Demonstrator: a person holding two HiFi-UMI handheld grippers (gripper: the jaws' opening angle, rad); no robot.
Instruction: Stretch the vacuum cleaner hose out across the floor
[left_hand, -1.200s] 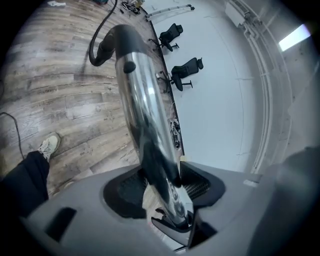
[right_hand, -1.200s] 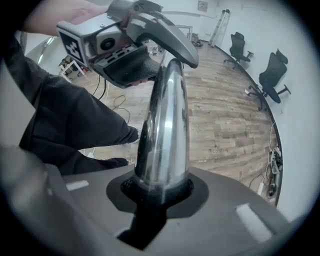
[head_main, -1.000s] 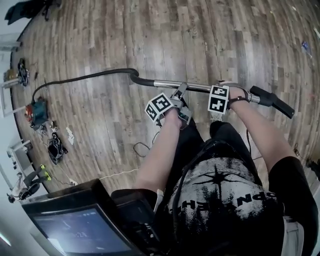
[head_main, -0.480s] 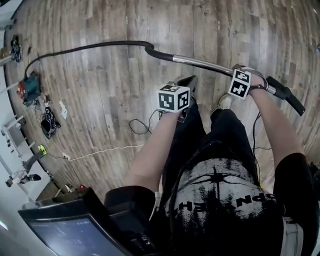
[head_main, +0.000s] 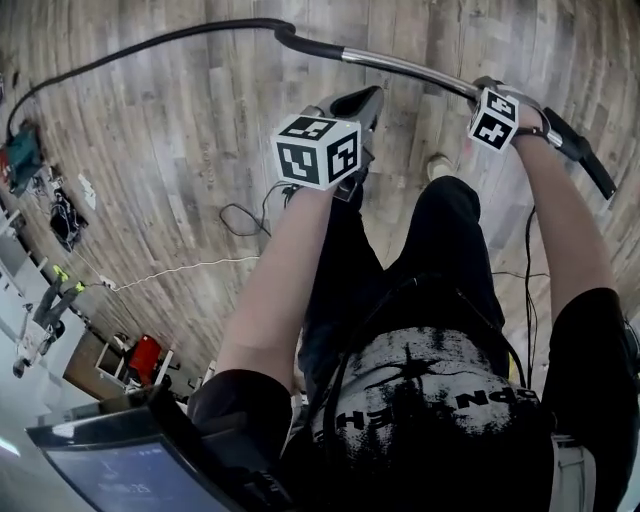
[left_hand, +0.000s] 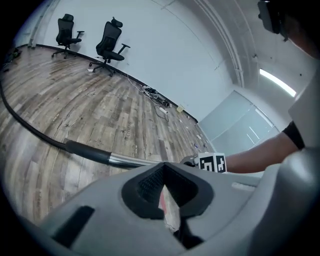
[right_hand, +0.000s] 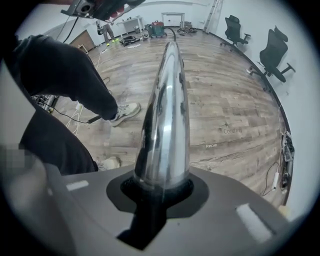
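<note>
The black hose (head_main: 150, 40) runs over the wood floor (head_main: 200, 170) from the top middle of the head view out to the left edge, toward a teal unit (head_main: 20, 158) that's probably the vacuum body. It joins the chrome tube (head_main: 405, 67), and the right gripper (head_main: 482, 92) has its fingers clamped on that tube, upper right.

What's new: a second ago the left gripper (head_main: 362, 102) was up at the tube too. Now it's off it, just below, fingers closed together on nothing. So it's a one-handed hold, and the hose curves, so I'd say the stretching isn't done.

Writing: the T-shirt (head_main: 430, 390) print is upside down and I can't read it. The faint floor marks in the right gripper view are too small.
</note>
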